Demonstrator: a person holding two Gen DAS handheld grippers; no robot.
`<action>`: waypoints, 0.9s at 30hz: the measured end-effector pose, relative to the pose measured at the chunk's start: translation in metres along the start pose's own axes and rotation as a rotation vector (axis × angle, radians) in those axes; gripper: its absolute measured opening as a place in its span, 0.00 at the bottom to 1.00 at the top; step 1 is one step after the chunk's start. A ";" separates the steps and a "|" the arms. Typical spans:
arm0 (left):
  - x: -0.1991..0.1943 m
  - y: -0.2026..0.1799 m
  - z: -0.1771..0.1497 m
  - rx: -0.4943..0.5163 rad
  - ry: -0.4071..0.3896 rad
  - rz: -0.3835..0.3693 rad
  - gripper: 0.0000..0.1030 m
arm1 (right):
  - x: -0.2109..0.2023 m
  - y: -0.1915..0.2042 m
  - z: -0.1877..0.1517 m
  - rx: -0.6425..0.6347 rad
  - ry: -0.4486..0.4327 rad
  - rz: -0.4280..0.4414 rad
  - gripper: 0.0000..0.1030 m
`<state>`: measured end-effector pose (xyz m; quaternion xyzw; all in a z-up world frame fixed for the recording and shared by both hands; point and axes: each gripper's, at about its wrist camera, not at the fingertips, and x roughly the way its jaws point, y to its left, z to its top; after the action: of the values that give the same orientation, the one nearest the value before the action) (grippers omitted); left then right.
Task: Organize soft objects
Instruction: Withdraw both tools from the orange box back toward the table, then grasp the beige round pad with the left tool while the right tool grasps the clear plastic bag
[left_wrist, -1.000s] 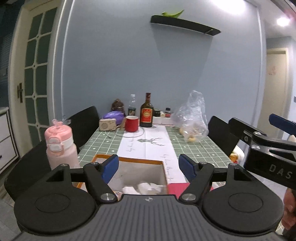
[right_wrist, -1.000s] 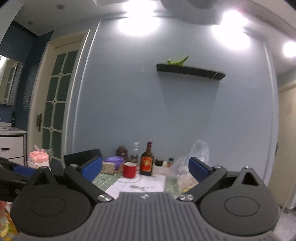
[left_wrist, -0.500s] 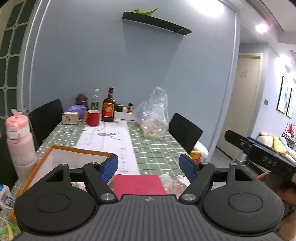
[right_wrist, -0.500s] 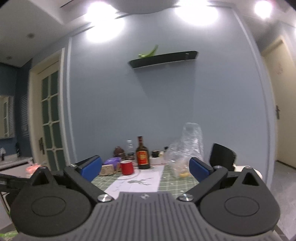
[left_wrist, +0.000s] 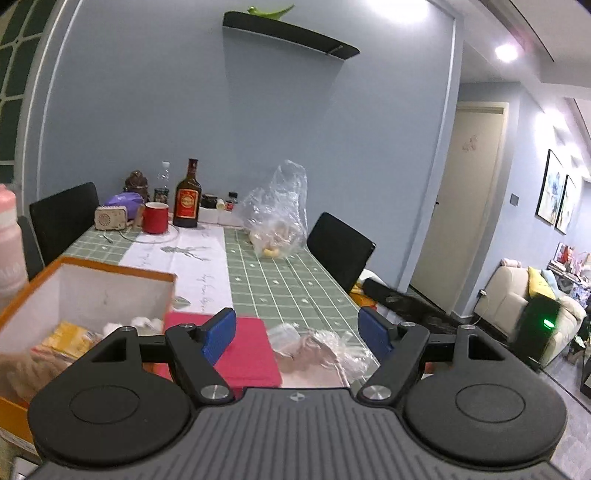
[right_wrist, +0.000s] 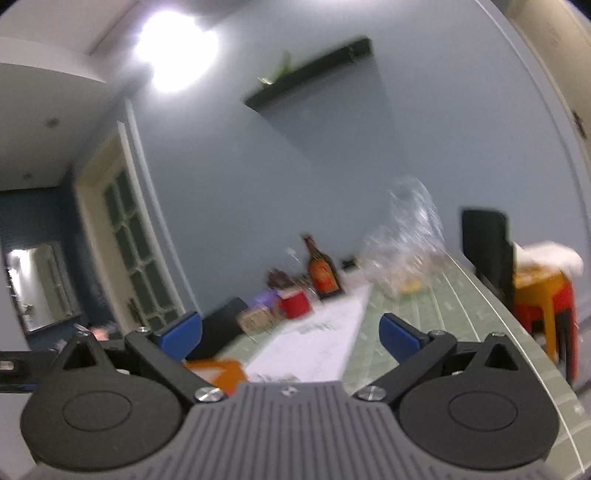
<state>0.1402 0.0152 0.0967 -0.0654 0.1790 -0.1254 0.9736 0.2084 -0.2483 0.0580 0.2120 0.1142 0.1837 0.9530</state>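
Left gripper (left_wrist: 297, 332) spread apart, empty, poised above crumpled plastic bag (left_wrist: 321, 347) just right of orange box (left_wrist: 85, 269), presumably for pickup. Right gripper (right_wrist: 291, 332) likewise apart, raised, view blurred.

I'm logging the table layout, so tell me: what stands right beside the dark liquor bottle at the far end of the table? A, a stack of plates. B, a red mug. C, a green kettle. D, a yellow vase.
B: in the left wrist view a red mug stands just left of the dark bottle on the green checked table.
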 end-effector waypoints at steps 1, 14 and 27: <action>0.003 -0.003 -0.006 0.006 -0.005 0.000 0.85 | 0.003 -0.004 -0.004 -0.004 0.002 -0.032 0.97; 0.079 -0.055 -0.088 0.167 0.114 0.068 0.85 | 0.029 -0.047 -0.029 0.029 0.161 -0.429 0.84; 0.145 -0.091 -0.131 0.311 0.231 0.208 0.89 | 0.022 -0.077 -0.034 0.054 0.140 -0.557 0.83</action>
<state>0.2039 -0.1216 -0.0570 0.1193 0.2737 -0.0571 0.9527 0.2412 -0.2921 -0.0089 0.1848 0.2384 -0.0739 0.9506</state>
